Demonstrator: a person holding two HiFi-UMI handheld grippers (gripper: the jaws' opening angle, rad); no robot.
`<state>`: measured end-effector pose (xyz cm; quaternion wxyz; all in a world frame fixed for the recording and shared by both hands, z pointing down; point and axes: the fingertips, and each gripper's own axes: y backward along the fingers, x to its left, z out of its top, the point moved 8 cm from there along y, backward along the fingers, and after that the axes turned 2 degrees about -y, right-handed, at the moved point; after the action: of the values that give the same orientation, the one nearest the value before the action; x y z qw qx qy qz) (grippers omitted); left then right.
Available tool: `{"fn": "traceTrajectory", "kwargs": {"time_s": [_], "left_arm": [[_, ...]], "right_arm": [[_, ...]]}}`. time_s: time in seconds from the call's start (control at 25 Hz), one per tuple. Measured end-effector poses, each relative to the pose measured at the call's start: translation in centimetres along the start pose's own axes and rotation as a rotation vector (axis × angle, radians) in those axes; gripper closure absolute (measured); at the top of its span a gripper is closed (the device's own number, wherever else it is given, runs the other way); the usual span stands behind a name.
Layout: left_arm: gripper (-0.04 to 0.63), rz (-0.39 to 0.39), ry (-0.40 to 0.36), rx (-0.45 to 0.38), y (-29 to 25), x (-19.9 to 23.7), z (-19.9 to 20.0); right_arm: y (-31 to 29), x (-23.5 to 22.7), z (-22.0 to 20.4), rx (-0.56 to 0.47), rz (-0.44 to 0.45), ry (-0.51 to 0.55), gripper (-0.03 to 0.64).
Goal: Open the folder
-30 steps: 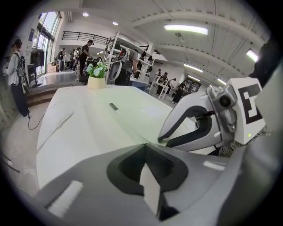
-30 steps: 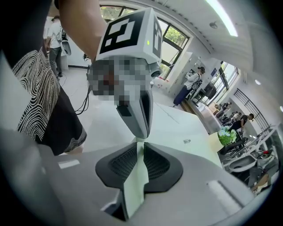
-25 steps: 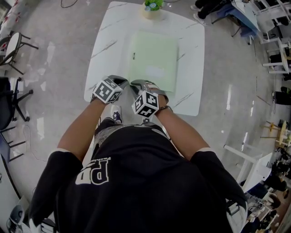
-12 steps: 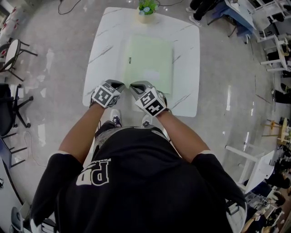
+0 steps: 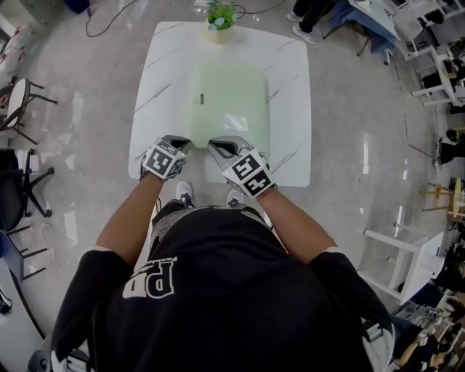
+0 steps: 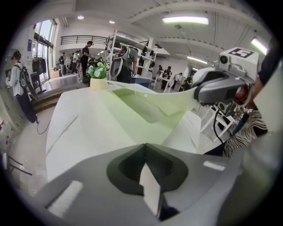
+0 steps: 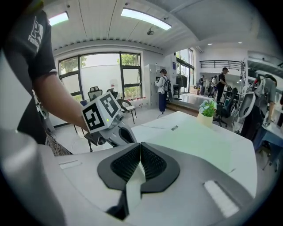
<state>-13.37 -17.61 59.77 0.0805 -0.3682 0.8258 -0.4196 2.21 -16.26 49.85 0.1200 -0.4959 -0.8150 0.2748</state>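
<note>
1. Bright, even light all round: ceiling lights [image 6: 185,20] glow overhead in the left gripper view, and tall windows [image 7: 99,73] burn pale in the right gripper view.
2. The glossy floor [image 5: 349,109] throws white streaks of glare, and a soft sheen sits on the folder [image 5: 225,102].
3. Both gripper views bow hard and go black at the corners.
4. The foreground closest to each lens looks soft, seemingly out of focus.

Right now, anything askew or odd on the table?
Only the folder: its top cover is lifted and bowed at the near edge, pinched in the right hand-held gripper, whose jaws have just been closing on it. Expected while opening. The potted plant stands upright; nothing spilled.
</note>
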Motion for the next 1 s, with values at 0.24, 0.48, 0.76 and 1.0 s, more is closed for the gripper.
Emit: {"fn": "traceTrajectory", "kwargs": {"time_s": [0.24, 0.48, 0.76, 1.0], "left_arm": [[0.541, 0.024, -0.037, 0.042, -0.1, -0.2, 0.4], [0.541, 0.038, -0.029, 0.054, 0.1, -0.4, 0.5], [0.541, 0.052, -0.032, 0.054, 0.0, -0.5, 0.5], [0.541, 0.075, -0.049, 0.058, -0.1, -0.6, 0.6]], "right_arm": [[3.9, -1.2, 0.4, -0.126, -0.035, -0.115, 0.611], [8.1, -2.0, 0.4, -0.219, -0.090, -0.181, 0.611], [12.2, -3.6, -0.4, -0.285, -0.171, -0.203, 0.611], [14.5, -4.4, -1.3, -0.308, -0.219, -0.222, 0.611]]}}
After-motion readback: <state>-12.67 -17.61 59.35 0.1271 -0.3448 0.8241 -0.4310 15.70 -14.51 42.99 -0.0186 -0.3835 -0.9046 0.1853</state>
